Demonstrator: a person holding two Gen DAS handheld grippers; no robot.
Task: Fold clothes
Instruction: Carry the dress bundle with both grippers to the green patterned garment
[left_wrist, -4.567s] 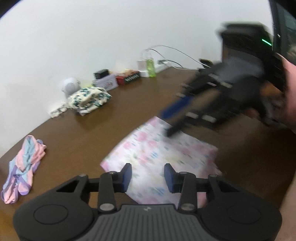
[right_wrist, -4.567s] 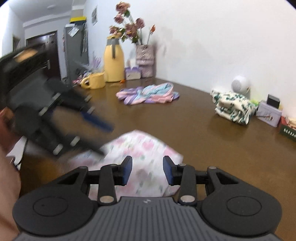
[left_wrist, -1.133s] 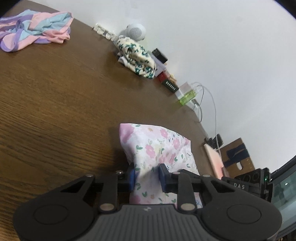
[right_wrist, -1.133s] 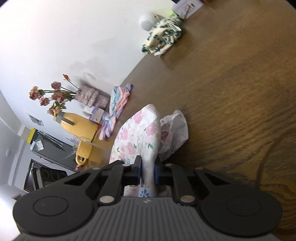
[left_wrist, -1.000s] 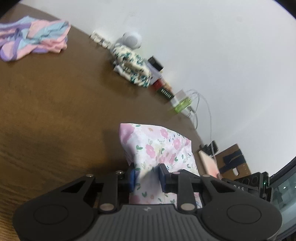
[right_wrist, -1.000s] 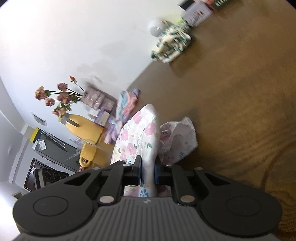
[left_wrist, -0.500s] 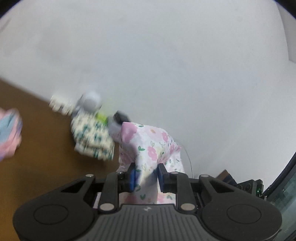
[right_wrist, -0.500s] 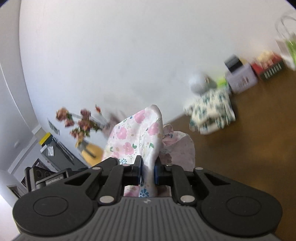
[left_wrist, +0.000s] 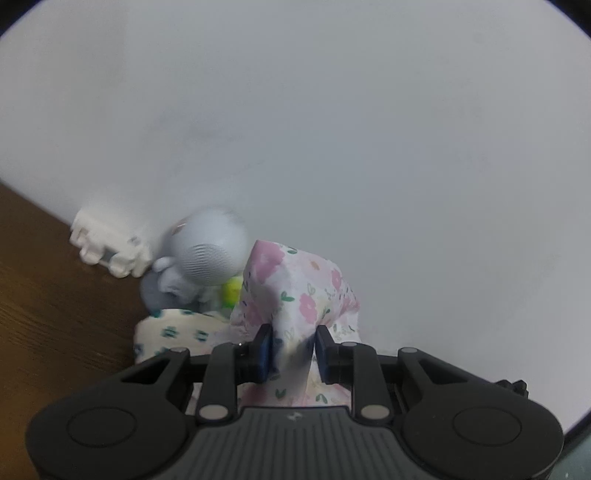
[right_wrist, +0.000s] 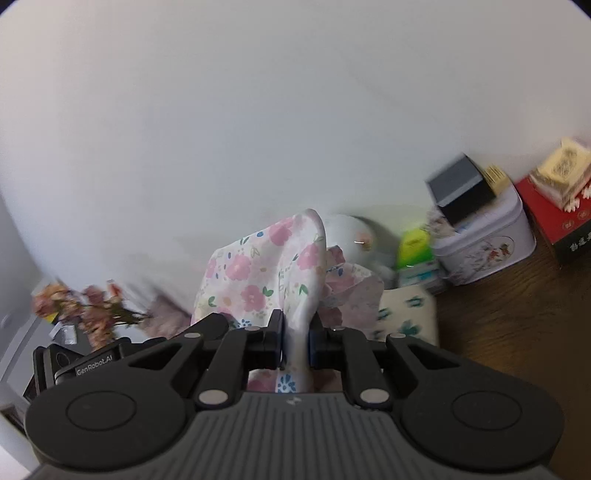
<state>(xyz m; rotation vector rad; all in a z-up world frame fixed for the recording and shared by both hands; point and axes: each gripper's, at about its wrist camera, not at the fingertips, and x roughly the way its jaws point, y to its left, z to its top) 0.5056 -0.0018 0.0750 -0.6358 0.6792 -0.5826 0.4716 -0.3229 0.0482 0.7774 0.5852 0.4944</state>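
White wall (left_wrist: 332, 129) behind, brown counter (left_wrist: 44, 295) below; left gripper (left_wrist: 293, 349) and right gripper (right_wrist: 295, 341) both pinching pink floral garment (left_wrist: 299, 291), lifted above green-printed folded cloth (right_wrist: 406, 314).

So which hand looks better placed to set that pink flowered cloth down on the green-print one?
Probably left: its tool grips the pink flowered cloth beside the folded green-print cloth.
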